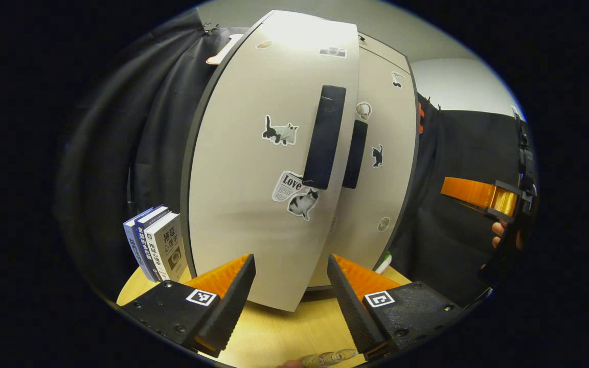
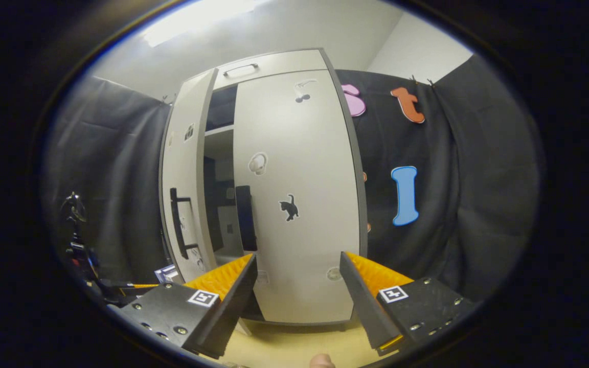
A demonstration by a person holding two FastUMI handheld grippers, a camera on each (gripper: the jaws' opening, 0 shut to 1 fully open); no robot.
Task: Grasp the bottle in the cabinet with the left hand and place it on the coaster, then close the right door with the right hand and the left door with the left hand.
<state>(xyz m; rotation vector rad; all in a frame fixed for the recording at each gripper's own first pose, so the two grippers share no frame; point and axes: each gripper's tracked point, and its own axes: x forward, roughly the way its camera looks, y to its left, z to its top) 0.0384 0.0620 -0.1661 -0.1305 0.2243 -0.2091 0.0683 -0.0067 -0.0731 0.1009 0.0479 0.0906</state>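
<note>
A light wooden tabletop (image 1: 274,332) with a rounded edge carries everything here. A pale cabinet (image 1: 253,204) stands directly on it, well back from the near edge, its base visible in the right gripper view as well (image 2: 299,306). Just beside the cabinet's left flank, a small row of books (image 1: 156,245) stands upright on the wood, spines facing out, close to the tabletop's curved rim. At the cabinet's right foot a small white and green object (image 1: 384,263) shows on the surface; it may be the coaster's edge or something else, too little shows to tell. At the near edge lies something clear and ribbed (image 1: 327,359), possibly the bottle.
</note>
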